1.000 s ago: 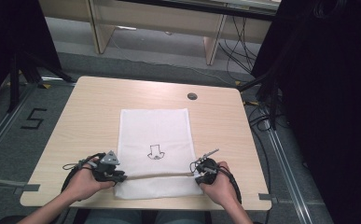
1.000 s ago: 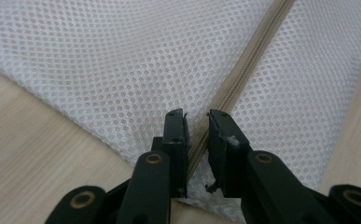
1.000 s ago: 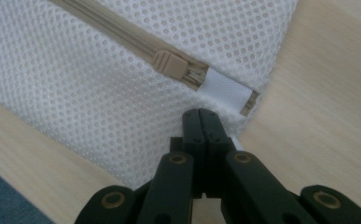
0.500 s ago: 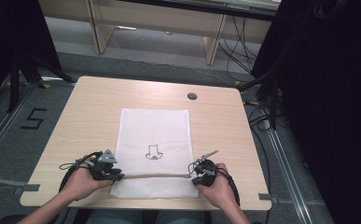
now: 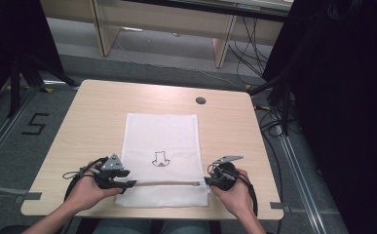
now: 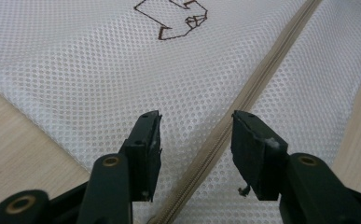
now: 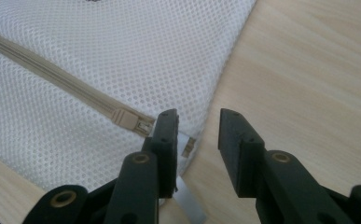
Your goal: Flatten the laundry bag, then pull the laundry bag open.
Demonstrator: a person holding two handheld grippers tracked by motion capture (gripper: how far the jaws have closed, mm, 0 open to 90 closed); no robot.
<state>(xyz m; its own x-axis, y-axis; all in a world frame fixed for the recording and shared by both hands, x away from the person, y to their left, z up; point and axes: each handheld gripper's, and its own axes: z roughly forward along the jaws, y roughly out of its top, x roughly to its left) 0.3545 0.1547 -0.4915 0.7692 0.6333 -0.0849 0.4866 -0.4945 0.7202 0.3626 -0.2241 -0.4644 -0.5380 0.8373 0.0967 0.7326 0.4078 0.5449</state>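
We see a white mesh bag (image 5: pixel 160 158) lying flat on the wooden table (image 5: pixel 79 122), its near end toward the person's edge. A beige zipper (image 5: pixel 169 184) runs across the bag near that end, and a small dark line drawing (image 5: pixel 160 159) sits on the mesh just beyond the zipper. The left gripper (image 5: pixel 126 183) rests at the bag's left edge by the zipper's end; its fingers have just been opening and stand apart, with the zipper line passing under the gap — nothing is clamped. The right gripper (image 5: pixel 208 182) sits at the bag's right edge, where the zipper's slider (image 7: pixel 129 120) lies just beside one finger; these fingers have also just been opening and stand apart over bare table — the pull tab (image 7: pixel 187 199) lies loose beneath them.
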